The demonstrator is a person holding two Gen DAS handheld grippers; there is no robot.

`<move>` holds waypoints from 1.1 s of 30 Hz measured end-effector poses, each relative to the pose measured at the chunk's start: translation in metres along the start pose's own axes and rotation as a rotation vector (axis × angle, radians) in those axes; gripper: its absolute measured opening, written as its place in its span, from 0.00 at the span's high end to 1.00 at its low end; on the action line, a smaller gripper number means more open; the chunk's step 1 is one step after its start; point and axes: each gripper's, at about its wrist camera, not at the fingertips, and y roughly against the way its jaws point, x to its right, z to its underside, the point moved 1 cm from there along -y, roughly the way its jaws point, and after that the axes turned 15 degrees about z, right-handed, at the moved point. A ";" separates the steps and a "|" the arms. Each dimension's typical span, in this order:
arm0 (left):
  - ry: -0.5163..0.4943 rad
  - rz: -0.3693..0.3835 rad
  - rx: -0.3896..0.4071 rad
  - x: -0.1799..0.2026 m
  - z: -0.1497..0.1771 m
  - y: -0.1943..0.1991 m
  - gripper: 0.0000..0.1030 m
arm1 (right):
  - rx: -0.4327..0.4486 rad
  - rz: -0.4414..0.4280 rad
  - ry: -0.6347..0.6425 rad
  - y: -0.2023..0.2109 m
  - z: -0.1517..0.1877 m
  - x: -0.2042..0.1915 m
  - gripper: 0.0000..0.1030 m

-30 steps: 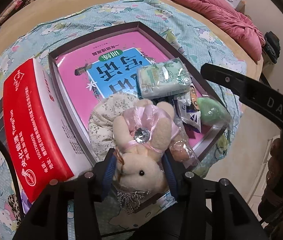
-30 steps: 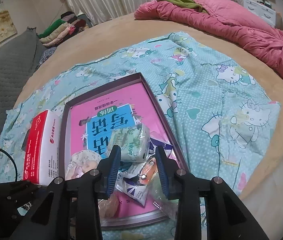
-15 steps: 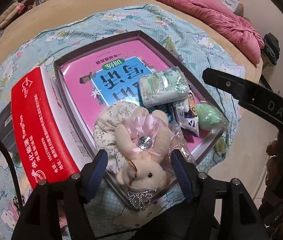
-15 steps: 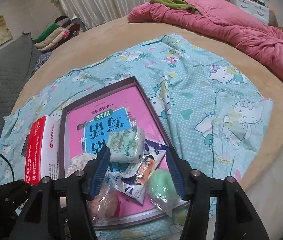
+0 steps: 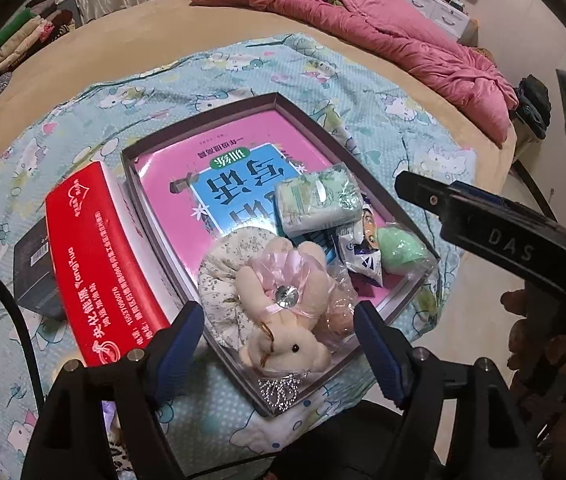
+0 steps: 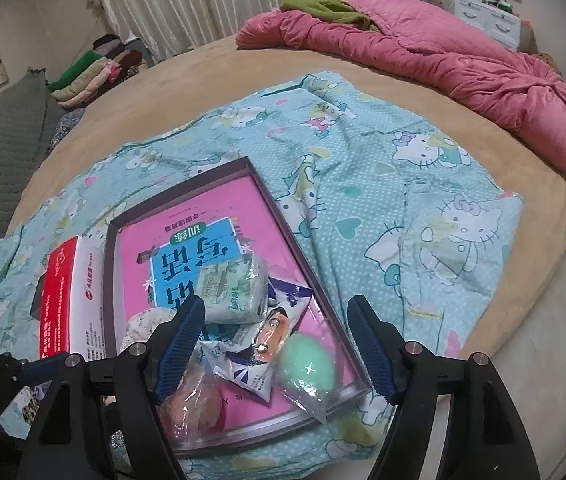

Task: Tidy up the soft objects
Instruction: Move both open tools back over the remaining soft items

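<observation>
Your plush rabbit lies in the tray, at its near end, beside the tissue pack and green ball. Your left gripper has just been opening; its fingers straddle the rabbit, not pressing. Your right gripper, also just opened wide, hangs over the ball.

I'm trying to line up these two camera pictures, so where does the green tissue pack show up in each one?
Left wrist: the tissue pack lies right of centre, on the pink book, above the plush bunny.
Right wrist: the tissue pack lies left of centre, low, just above the left fingertip.
Shared landmark: the pink book in the tray, under the pack in both.
</observation>
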 end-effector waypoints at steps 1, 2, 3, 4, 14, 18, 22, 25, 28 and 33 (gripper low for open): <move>-0.001 -0.004 0.003 0.000 0.000 0.002 0.26 | 0.000 -0.002 -0.001 0.001 0.000 0.000 0.27; -0.002 -0.007 0.007 0.001 0.001 0.004 0.26 | 0.000 -0.001 -0.001 0.002 0.000 -0.001 0.26; -0.003 -0.009 0.009 0.001 0.001 0.007 0.26 | 0.000 -0.001 0.000 0.003 0.000 -0.001 0.26; -0.003 -0.009 0.011 0.002 0.002 0.008 0.25 | 0.002 -0.001 0.001 0.005 0.000 -0.002 0.26; 0.008 -0.029 0.065 -0.001 0.010 0.048 0.25 | 0.066 -0.031 0.027 0.041 -0.004 -0.018 0.26; 0.004 -0.046 0.080 -0.003 0.015 0.067 0.25 | 0.081 -0.052 0.034 0.056 -0.006 -0.028 0.25; 0.000 -0.067 0.104 -0.005 0.021 0.087 0.25 | 0.095 -0.097 0.027 0.075 -0.009 -0.038 0.25; 0.009 -0.077 0.119 -0.009 0.026 0.101 0.25 | 0.112 -0.113 0.047 0.090 -0.010 -0.050 0.25; 0.029 -0.094 0.153 -0.016 0.032 0.120 0.25 | 0.125 -0.145 0.068 0.108 -0.010 -0.062 0.25; 0.064 -0.116 0.192 -0.031 0.042 0.146 0.25 | 0.163 -0.203 0.106 0.139 -0.009 -0.087 0.25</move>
